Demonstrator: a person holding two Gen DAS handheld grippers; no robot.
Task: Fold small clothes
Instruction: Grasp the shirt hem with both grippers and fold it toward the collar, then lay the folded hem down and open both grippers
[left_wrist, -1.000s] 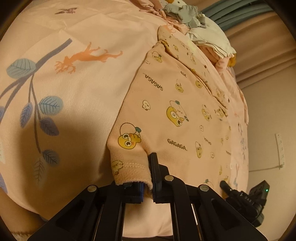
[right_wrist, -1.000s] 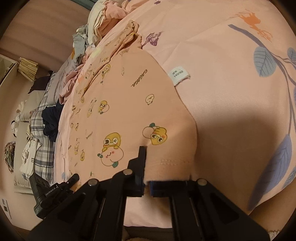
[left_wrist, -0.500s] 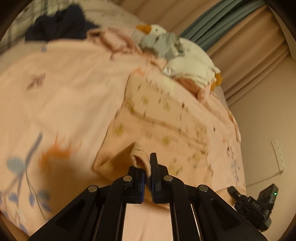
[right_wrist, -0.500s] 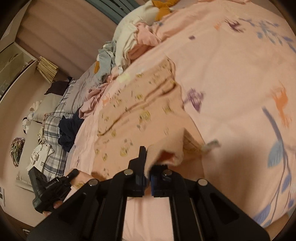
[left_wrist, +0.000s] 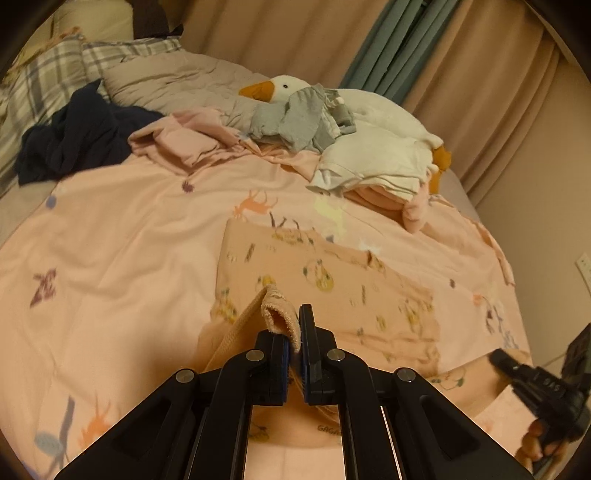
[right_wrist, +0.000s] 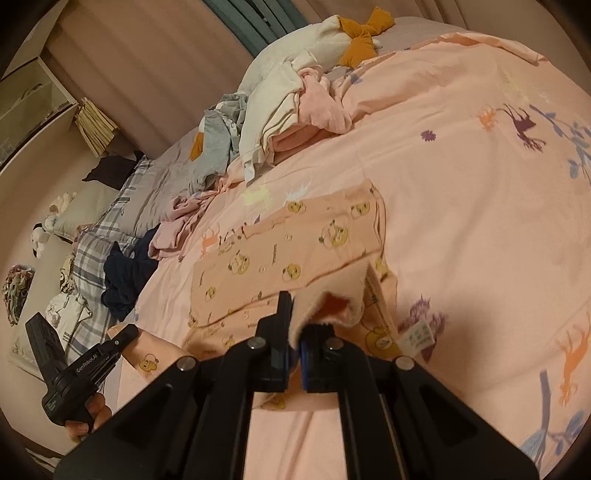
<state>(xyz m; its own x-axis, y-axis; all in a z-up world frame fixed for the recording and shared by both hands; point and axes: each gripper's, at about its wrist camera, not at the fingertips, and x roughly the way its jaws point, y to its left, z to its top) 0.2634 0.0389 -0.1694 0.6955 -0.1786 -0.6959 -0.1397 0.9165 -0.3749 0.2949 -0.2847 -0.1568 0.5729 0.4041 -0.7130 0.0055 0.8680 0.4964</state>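
A small peach garment printed with yellow cartoon figures (left_wrist: 332, 284) lies on the pink bedspread (left_wrist: 122, 266); it also shows in the right wrist view (right_wrist: 295, 251). My left gripper (left_wrist: 294, 332) is shut on one near hem corner of the garment and holds it lifted. My right gripper (right_wrist: 295, 321) is shut on the other near hem corner, lifted too, with the fabric curling over the jaws. The far part of the garment rests flat on the bed. A white size label (right_wrist: 417, 338) hangs by the right gripper.
A pile of unfolded clothes lies at the far side: white (left_wrist: 373, 162), grey (left_wrist: 295, 122), pink (left_wrist: 184, 140) and dark navy (left_wrist: 81, 136). A white goose plush (left_wrist: 280, 88) lies behind the clothes pile. Plaid pillows (left_wrist: 44, 81) lie at the far left. Curtains hang behind.
Both grippers have lifted the near hem off the bed and carried it toward the far end. The garment, flat before, now bends up at its near edge.
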